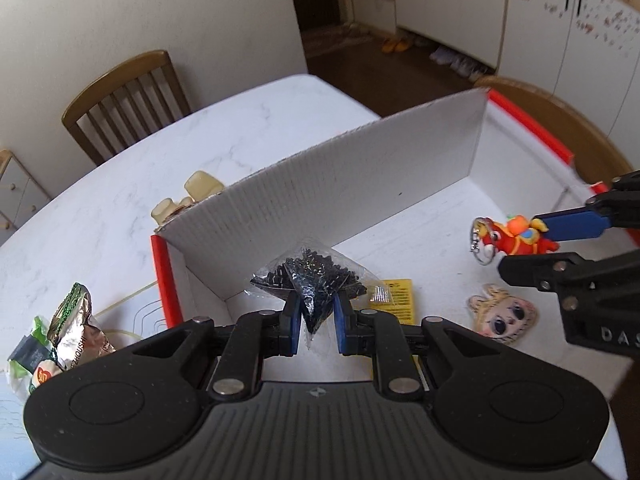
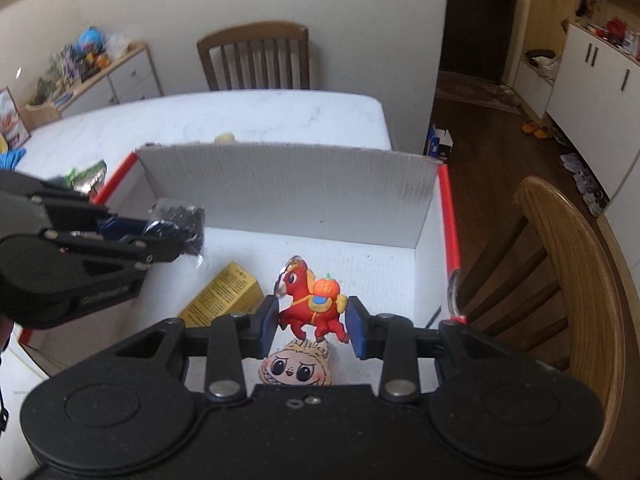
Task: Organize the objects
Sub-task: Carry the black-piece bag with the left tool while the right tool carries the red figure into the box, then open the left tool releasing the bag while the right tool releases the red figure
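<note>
1. Left gripper (image 1: 316,326) jaws were clamped on a clear bag of black beads (image 1: 310,280), carried over the white box (image 1: 360,184) on the bench (image 1: 200,128).
2. Right gripper (image 2: 313,326) jaws pinched a red horse keychain (image 2: 312,306) above the box floor, likely for sorting inside.

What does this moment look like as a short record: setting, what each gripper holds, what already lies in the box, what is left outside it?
setting: white box with red edges on a white table
left gripper: shut on bag of black beads
right gripper: shut on red horse keychain
in box: yellow packet, cartoon face charm
outside box: snack wrappers, yellowish toy
</note>
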Action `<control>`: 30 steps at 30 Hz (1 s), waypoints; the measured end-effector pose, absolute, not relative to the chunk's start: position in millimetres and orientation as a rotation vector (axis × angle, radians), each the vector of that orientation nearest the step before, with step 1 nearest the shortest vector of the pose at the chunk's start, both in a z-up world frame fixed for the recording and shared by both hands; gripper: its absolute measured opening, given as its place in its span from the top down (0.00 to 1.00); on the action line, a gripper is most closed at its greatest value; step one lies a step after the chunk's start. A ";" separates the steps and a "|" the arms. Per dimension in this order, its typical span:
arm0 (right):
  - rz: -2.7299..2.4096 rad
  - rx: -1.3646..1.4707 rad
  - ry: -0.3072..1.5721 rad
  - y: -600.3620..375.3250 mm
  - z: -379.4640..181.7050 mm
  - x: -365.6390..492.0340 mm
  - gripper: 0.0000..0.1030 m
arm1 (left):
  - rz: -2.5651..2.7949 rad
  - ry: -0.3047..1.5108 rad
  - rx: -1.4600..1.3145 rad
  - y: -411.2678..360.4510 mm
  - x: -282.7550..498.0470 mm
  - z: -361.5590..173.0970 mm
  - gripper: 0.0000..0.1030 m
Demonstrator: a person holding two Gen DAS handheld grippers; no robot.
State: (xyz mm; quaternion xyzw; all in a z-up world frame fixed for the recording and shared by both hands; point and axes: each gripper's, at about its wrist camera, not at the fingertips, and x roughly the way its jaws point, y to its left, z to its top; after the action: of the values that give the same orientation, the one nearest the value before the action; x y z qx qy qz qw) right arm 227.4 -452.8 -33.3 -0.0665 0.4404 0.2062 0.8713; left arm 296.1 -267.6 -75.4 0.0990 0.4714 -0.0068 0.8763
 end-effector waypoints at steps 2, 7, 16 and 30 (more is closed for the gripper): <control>0.435 -0.156 0.942 -451.0 -37.8 233.3 0.66 | -0.005 1.002 0.216 -268.4 302.4 -79.6 0.84; 0.446 -0.177 1.000 -449.6 -48.4 241.5 0.66 | 0.007 1.073 0.237 -272.6 316.6 -93.0 0.84; 0.464 -0.224 1.061 -446.2 -63.1 241.9 0.66 | 0.010 1.154 0.188 -266.7 325.5 -104.3 0.84; 0.478 -0.208 1.092 -446.5 -66.4 245.5 0.64 | 0.005 1.188 0.146 -261.8 320.6 -101.4 0.79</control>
State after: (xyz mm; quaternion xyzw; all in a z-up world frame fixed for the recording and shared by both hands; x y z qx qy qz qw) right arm 245.5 -446.5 -66.4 -0.0977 0.5133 0.2248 0.8225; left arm 320.6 -261.8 -101.4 0.0685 0.5591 0.0021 0.8263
